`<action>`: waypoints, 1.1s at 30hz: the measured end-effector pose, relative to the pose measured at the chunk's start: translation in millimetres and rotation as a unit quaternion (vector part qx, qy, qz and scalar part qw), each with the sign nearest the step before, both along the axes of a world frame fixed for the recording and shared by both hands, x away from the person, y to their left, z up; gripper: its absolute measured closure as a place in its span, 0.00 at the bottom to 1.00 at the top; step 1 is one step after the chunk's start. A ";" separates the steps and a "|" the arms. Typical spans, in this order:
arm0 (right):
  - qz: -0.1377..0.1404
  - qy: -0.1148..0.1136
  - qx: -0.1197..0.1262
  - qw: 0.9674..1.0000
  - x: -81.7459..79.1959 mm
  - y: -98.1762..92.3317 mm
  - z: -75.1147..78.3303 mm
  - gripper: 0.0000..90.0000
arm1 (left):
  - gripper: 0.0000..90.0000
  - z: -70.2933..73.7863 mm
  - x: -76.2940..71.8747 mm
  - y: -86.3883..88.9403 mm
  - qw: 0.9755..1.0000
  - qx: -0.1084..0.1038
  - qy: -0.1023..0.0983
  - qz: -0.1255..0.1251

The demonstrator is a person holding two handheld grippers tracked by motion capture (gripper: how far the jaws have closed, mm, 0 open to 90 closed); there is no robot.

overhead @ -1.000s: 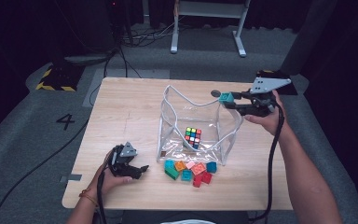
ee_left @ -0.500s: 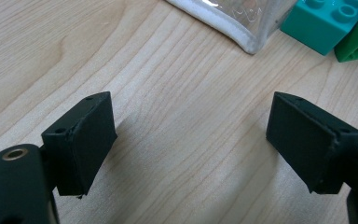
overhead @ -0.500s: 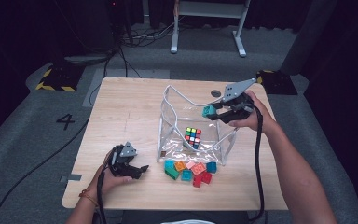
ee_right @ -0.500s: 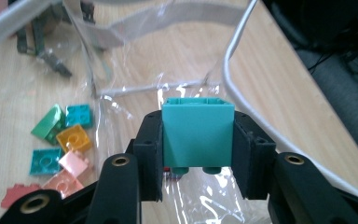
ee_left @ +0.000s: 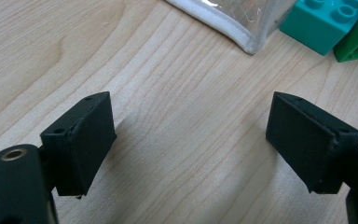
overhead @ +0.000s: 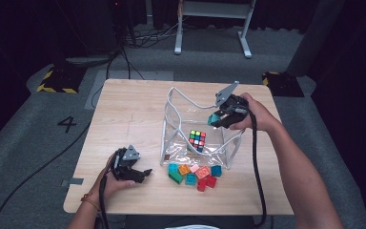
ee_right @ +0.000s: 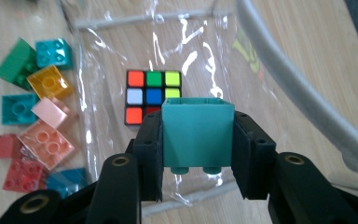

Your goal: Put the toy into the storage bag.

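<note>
My right gripper (overhead: pixel 216 120) is shut on a teal brick (overhead: pixel 212 119), with a pad against each side of it (ee_right: pixel 198 133). It holds the brick over the right part of a clear plastic bag (overhead: pixel 172 138) with a white rim (ee_right: pixel 279 79). A colour-puzzle cube (overhead: pixel 197 140) lies on the bag's floor, just below and beyond the brick (ee_right: pixel 153 91). My left gripper (overhead: pixel 140 174) rests on the table at the front left, open, with bare wood between its fingers (ee_left: pixel 191 140).
Several loose bricks (overhead: pixel 193 174) in teal, green, orange, pink and red lie on the wooden table (overhead: pixel 124 109) just in front of the bag. They sit to the left of the bag in the right gripper view (ee_right: pixel 42 126). A white frame stands on the floor beyond the table.
My right hand has carried the teal brick left and down, from beyond the bag's right rim to over its inside. The left hand has stayed put.
</note>
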State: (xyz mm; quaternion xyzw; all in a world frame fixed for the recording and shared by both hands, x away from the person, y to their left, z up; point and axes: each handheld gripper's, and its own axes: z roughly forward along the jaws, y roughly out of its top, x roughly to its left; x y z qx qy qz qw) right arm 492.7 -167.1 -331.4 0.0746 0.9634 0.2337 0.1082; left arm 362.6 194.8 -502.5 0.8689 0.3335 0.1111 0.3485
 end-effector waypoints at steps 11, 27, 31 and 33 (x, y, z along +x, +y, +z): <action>-0.001 0.040 -0.111 0.993 2.8 1.3 -9.4 0.66 | 0.17 0.1 0.0 0.0 1.000 0.000 0.000 0.000; -0.026 0.070 -0.152 0.986 -0.3 -5.0 -12.3 0.65 | 0.17 0.1 -0.1 0.0 1.000 0.000 0.000 0.000; -0.037 0.066 -0.118 0.990 -0.9 -10.4 -10.0 0.58 | 0.17 0.1 0.0 0.0 1.000 0.001 0.000 0.000; -0.047 0.060 -0.094 0.993 -0.8 -14.8 -7.9 0.57 | 0.17 0.1 0.0 0.0 1.000 0.000 0.000 0.000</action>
